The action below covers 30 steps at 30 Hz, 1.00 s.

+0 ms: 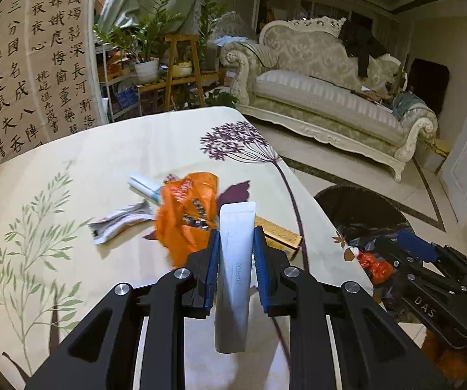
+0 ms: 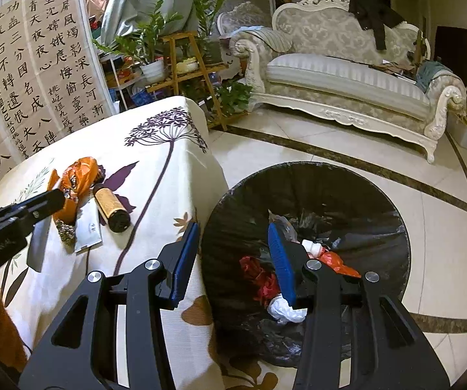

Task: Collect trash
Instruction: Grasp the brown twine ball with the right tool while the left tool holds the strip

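Note:
My left gripper (image 1: 236,237) is shut on a flat white packet (image 1: 235,269) and holds it above the table. An orange plastic bag (image 1: 186,214), a crumpled white wrapper (image 1: 119,221) and a white-blue wrapper (image 1: 144,185) lie on the floral tablecloth (image 1: 103,149). A brown cylinder (image 2: 111,208) lies beside the bag, near a silver packet (image 2: 87,230). My right gripper (image 2: 233,243) is open and empty over the black-lined trash bin (image 2: 379,214), which holds red, orange and white trash. The left gripper also shows in the right wrist view (image 2: 48,203).
The table's right edge (image 2: 214,169) borders the bin. A tiled floor (image 2: 363,149), an ornate sofa (image 2: 347,78) and a wooden plant stand (image 2: 184,65) lie beyond. A calligraphy screen (image 2: 38,74) stands behind the table.

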Each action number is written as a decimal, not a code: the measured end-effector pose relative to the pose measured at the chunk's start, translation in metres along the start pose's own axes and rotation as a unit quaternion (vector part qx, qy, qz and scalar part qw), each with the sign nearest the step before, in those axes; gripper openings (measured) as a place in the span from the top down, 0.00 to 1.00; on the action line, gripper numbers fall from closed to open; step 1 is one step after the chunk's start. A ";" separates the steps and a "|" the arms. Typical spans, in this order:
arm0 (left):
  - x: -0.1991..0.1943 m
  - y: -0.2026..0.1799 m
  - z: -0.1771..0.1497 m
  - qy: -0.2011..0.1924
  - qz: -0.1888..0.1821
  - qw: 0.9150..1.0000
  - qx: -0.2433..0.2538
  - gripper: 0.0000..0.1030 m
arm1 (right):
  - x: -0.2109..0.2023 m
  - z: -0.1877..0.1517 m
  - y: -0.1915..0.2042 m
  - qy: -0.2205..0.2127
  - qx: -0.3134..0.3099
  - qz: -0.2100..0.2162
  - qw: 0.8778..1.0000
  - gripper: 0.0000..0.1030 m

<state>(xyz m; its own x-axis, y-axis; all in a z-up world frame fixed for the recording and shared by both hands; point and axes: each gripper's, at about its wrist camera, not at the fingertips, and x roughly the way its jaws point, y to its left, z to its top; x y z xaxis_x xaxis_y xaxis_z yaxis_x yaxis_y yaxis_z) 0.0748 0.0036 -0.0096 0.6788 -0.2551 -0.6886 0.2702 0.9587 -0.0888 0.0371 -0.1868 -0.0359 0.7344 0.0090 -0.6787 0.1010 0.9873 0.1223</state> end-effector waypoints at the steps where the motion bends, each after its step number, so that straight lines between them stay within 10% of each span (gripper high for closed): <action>1: -0.002 0.003 0.000 -0.001 0.001 1.000 -0.003 0.79 | 0.000 0.000 0.002 0.000 -0.002 0.002 1.000 0.58; 30: -0.046 0.140 -0.045 -0.011 0.114 0.988 -0.106 0.79 | 0.010 -0.004 0.141 0.031 -0.121 0.095 0.988 0.58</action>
<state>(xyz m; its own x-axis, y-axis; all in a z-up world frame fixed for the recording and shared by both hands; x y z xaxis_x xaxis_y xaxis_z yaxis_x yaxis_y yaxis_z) 0.0505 0.1555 -0.0223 0.7206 -0.0307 -0.6927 -0.0381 0.9958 -0.0838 0.0556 -0.0466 -0.0284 0.6806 0.2009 -0.7046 -0.2041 0.9756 0.0810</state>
